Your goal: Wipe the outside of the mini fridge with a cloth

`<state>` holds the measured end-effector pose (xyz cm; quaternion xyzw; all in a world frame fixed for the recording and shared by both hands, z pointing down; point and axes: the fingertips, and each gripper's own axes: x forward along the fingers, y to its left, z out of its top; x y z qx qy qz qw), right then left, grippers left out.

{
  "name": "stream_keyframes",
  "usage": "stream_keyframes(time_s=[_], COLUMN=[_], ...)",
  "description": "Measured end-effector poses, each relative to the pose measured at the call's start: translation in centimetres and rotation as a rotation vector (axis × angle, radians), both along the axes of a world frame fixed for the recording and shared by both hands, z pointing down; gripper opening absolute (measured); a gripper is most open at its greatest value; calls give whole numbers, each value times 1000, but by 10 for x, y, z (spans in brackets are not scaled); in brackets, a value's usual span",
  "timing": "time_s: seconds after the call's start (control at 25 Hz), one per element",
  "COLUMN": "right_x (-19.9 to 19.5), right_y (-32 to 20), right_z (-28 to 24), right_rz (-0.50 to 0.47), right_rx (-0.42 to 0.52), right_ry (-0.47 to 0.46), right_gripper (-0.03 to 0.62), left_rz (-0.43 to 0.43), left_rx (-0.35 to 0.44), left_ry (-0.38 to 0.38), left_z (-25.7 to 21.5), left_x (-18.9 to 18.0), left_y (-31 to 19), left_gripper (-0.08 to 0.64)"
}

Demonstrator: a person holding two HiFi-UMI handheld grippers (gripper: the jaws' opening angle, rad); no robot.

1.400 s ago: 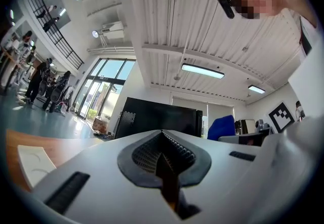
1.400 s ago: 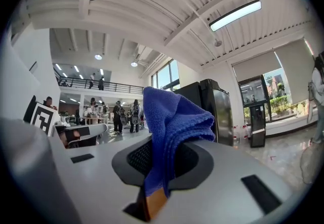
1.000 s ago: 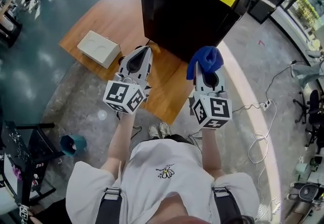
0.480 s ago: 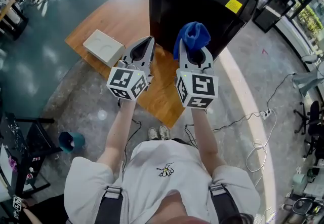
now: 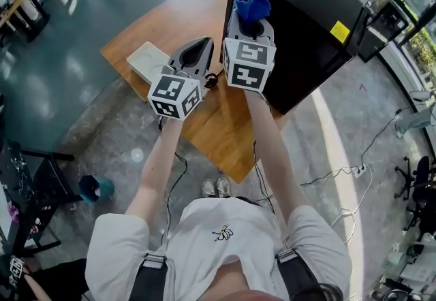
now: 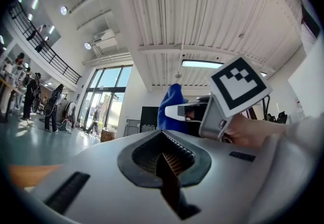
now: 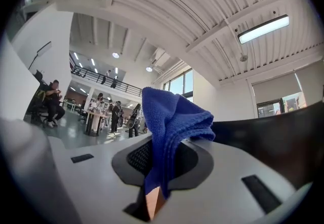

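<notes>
Right gripper view: the right gripper [image 7: 152, 200] has its jaws squeezed together on a blue cloth [image 7: 172, 121], which stands up out of the pinch in a bunched fold. The dark side of the black mini fridge [image 7: 283, 137] sits just beside the cloth, at the lower right.

Left gripper view: the left gripper [image 6: 169, 180] has its jaws pressed together with nothing between them. Beyond them the other gripper shows, with its marker cube and the blue cloth poking past it.

Head view, looking steeply down: a person in a white shirt [image 5: 225, 238] holds both grippers out in front. The right one is raised higher and puts the cloth up at the fridge's near top corner; whether cloth and fridge touch cannot be told from here. The left one is lower, just beside the right, over a wooden table [image 5: 170, 27] and apart from the fridge. The fridge stands on the far right part of that table and carries a yellow sticker [image 5: 339, 31]. A flat white box [image 5: 146, 61] lies on the table just left of the left gripper. A white cable [image 5: 340, 173] trails over the grey floor to the right
</notes>
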<state>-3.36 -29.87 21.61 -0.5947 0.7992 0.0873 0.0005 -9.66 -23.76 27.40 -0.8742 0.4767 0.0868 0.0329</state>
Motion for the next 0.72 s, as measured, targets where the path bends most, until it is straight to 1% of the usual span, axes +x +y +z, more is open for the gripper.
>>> stream_keyframes(time_s=[0.16,0.32,0.44,0.56,0.72], right_x=[-25,-40,-43,-44,-45], right_y=[-35,-68,-90,-105,-114], right_z=[-5,-3,-8,-10,-9], right_rz=[13,65,130,188,225], right_rx=[-7,-35,-35,-34,-28], right_ry=[36,71,98,164,212], right_gripper=[72,72,72,72,72], left_rz=[-6,-4,3,10,11], left_rx=[1,-10,-16,-27,-29], left_ry=[-13,5,1,1,1], left_z=[1,8,15,21,25], left_x=[-12,-23,-23,-23,-23], left_y=[-10,-17,-21,-23,-23], left_gripper=[5,5,5,5,5])
